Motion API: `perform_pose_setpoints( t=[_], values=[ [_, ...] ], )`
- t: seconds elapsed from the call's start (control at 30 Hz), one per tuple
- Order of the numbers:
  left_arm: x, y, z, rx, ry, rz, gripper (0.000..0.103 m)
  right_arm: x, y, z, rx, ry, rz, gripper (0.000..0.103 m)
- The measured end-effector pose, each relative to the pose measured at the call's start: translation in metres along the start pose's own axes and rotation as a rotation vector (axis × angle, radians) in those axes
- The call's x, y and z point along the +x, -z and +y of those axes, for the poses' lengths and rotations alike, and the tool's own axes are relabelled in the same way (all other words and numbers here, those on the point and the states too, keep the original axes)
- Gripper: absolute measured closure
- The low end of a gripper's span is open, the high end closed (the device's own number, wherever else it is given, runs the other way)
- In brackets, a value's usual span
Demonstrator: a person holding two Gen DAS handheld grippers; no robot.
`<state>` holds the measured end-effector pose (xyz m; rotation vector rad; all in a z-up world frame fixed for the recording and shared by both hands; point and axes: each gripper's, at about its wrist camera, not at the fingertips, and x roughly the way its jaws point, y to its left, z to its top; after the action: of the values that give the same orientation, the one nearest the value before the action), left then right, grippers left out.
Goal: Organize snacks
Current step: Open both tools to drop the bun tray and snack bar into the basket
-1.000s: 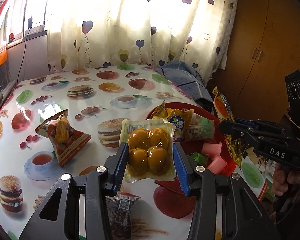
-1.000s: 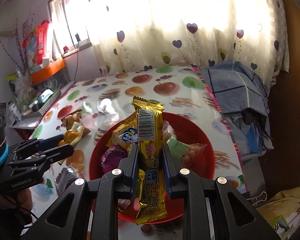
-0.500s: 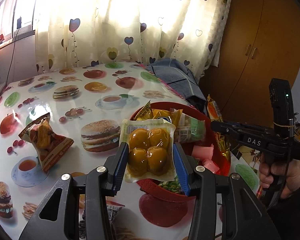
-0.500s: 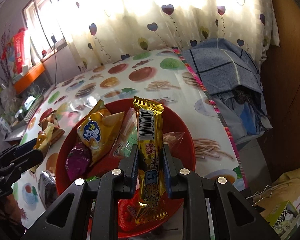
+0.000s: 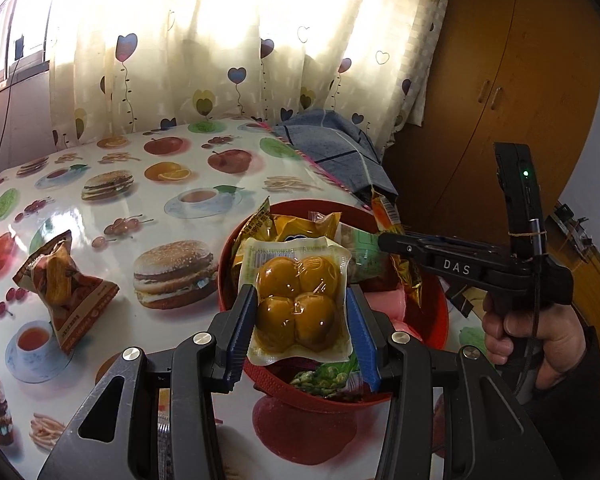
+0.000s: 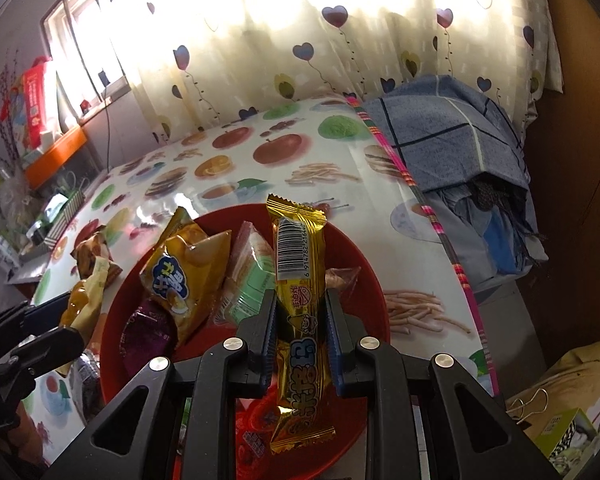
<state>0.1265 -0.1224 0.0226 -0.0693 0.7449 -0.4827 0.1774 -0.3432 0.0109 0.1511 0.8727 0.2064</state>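
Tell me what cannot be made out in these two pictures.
- Left wrist view: the dark packet on the table is hidden behind the left tool.
- Right wrist view: the red wrappers in the bowl are covered by the right tool.
- Right wrist view: items on the far shelf are too small to identify.

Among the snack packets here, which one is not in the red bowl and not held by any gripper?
The orange triangular packet: it lies alone on the tablecloth, left of the red bowl. The other packets sit in the bowl or are clamped.
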Motion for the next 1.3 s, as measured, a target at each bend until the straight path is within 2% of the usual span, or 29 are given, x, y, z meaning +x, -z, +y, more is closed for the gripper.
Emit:
perform_pose_setpoints(
  t=[0.17,0.27,0.53,0.73,0.87,1.07,1.3],
  values=[
    [0.003,-0.001,-0.010,0.024,0.027,0.006,0.057,-0.002,0.010,-0.011,0.038,0.015,0.015,0.080],
    [0.008,0.000,-0.017,0.045,0.047,0.017,0.057,-0.007,0.011,-0.007,0.028,0.036,0.022,0.071],
    [0.027,0.000,-0.029,0.075,0.071,0.050,0.056,-0.027,0.012,0.007,-0.033,0.051,-0.015,0.067],
    [0.044,0.004,-0.034,0.103,0.074,0.091,0.056,-0.032,0.015,0.014,-0.074,0.076,-0.016,0.063],
    [0.049,0.008,-0.038,0.122,0.103,0.119,0.054,-0.033,0.018,0.018,-0.094,0.079,-0.015,0.061],
    [0.037,0.006,-0.040,0.118,0.158,0.084,0.051,-0.040,0.020,0.022,-0.100,0.079,-0.030,0.058],
    [0.019,0.003,-0.033,0.089,0.172,0.055,0.050,-0.052,0.024,0.040,-0.137,0.056,-0.053,0.058]
  ],
)
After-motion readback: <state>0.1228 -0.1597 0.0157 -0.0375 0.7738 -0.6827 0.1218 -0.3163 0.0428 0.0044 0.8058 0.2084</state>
